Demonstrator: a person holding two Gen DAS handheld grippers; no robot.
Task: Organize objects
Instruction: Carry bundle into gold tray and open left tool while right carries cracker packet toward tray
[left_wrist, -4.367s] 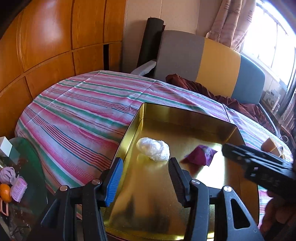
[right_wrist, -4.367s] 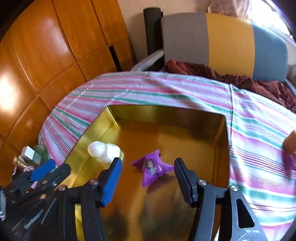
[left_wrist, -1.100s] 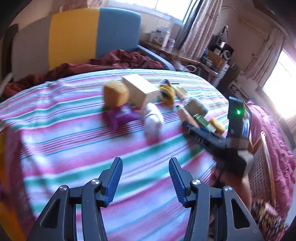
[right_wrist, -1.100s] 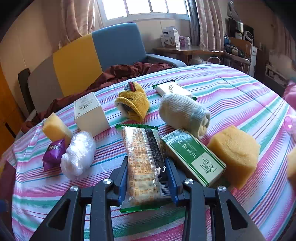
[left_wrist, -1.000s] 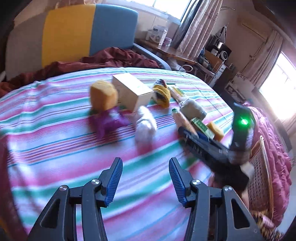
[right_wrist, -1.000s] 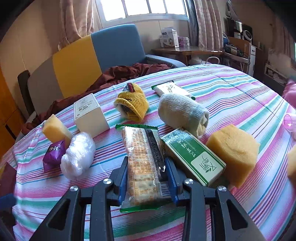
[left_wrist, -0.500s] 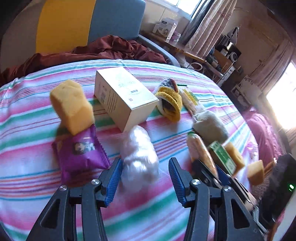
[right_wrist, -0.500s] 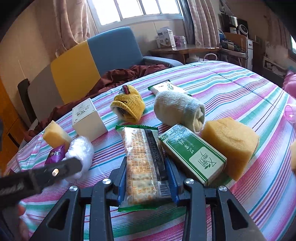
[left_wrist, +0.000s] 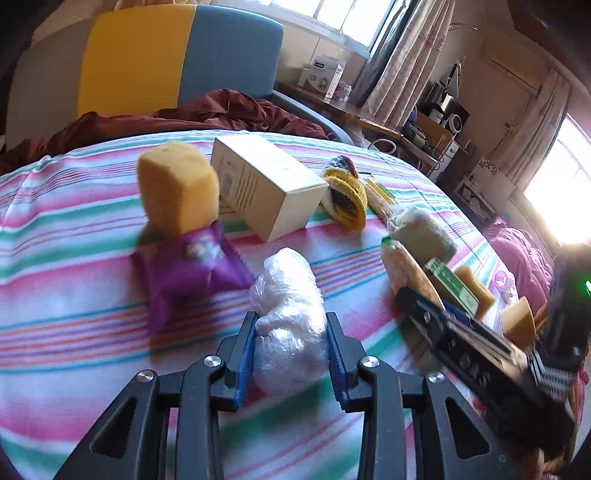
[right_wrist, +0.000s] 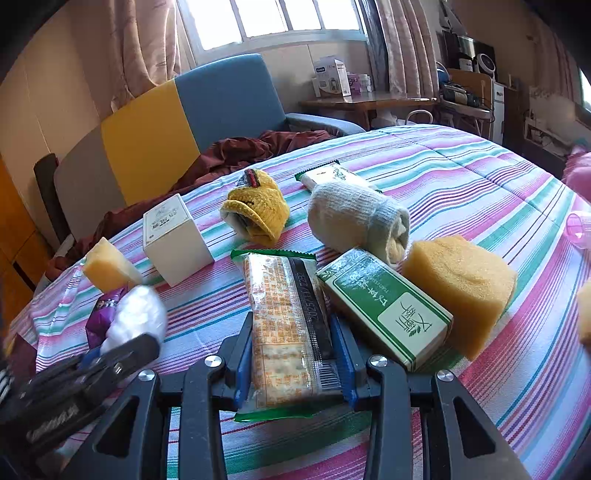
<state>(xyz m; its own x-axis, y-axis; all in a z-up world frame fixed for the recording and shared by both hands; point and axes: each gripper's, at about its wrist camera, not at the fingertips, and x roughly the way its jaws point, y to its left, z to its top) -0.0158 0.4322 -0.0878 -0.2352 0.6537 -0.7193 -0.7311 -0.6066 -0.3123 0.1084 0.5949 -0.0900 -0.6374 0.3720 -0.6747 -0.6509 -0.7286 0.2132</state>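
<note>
My left gripper (left_wrist: 291, 347) is shut on a white crumpled plastic bag (left_wrist: 288, 314) on the striped cloth; the bag also shows in the right wrist view (right_wrist: 135, 317). My right gripper (right_wrist: 293, 354) is shut on a cracker packet (right_wrist: 286, 325) lying lengthwise between its pads. A purple snack pouch (left_wrist: 188, 269) lies just left of the bag, under a yellow sponge block (left_wrist: 177, 192).
A white box (right_wrist: 175, 240), yellow knit sock (right_wrist: 258, 212), grey rolled sock (right_wrist: 356, 218), green box (right_wrist: 384, 306) and another sponge (right_wrist: 458, 284) crowd the striped table (right_wrist: 480, 173). A sofa (right_wrist: 184, 125) with a maroon cloth stands behind.
My left gripper has swung from the gold tray to the item pile, moved up to the white bag and closed on it. My right gripper stays shut on the cracker packet.
</note>
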